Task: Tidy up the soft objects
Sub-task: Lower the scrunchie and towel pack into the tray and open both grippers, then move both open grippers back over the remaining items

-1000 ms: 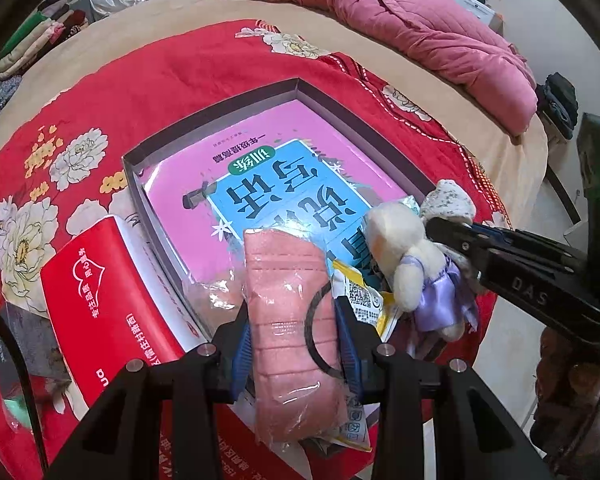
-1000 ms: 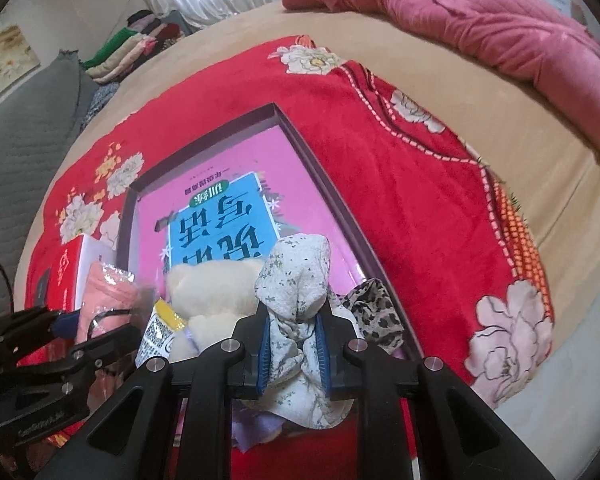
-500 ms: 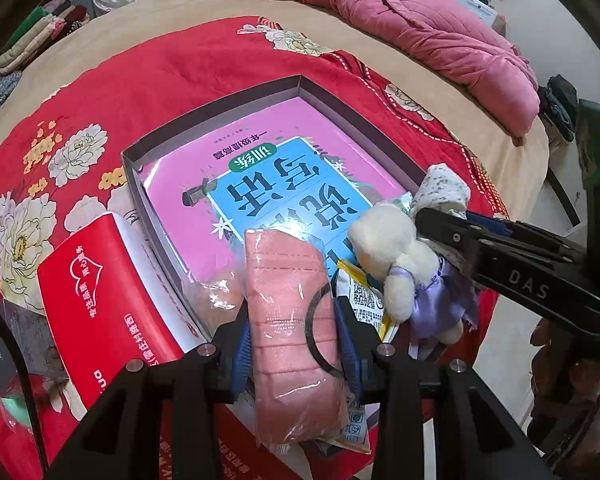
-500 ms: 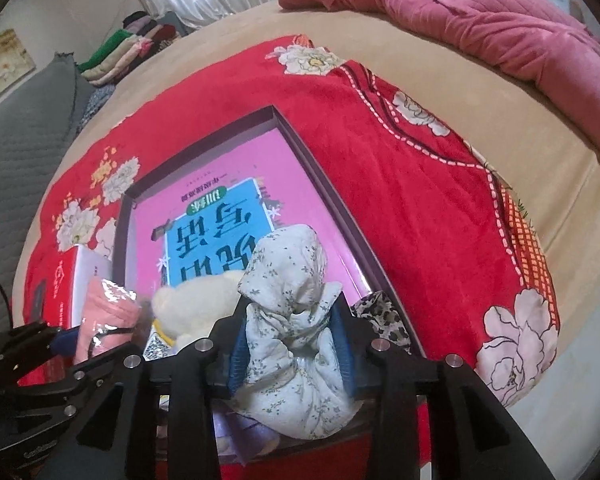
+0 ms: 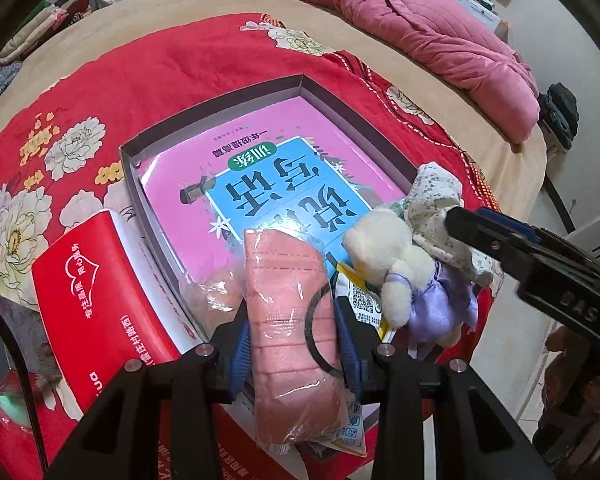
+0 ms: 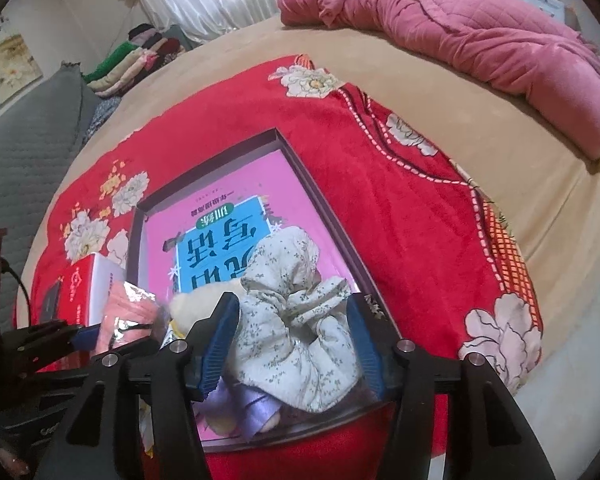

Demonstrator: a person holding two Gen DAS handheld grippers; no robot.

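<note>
Bedroom scene, seen from both wrist cameras. We hold the left gripper (image 5: 292, 344) clenched on a pink pack in clear wrapping (image 5: 290, 320), both blue pads pressing its sides; the pack stands lengthwise between the fingers, over the near edge of a shallow dark box (image 5: 220, 100). We see the right gripper (image 6: 294, 340) with its jaws spread, having just been opening; a pale floral scrunchie (image 6: 296, 320) sits between the blue pads, the left pad close against the fabric and the right pad at its edge, with no squeeze apparent, so we read the grip as released. The scrunchie lies at the box's near right corner, partly over a cream plush toy in a lilac dress (image 5: 404, 272), which lies just beside the pink pack. Under the plush we note a yellow-edged printed packet (image 5: 360, 300). Inside the box a pink and blue book (image 5: 260, 176) covers the floor. Just left of the box stands a red and white carton (image 5: 88, 280). All of this rests on a red flowered blanket (image 5: 160, 64) spread over a beige bed (image 6: 420, 92); a rumpled pink quilt (image 6: 480, 40) lies at the far side, well apart from the box.
</note>
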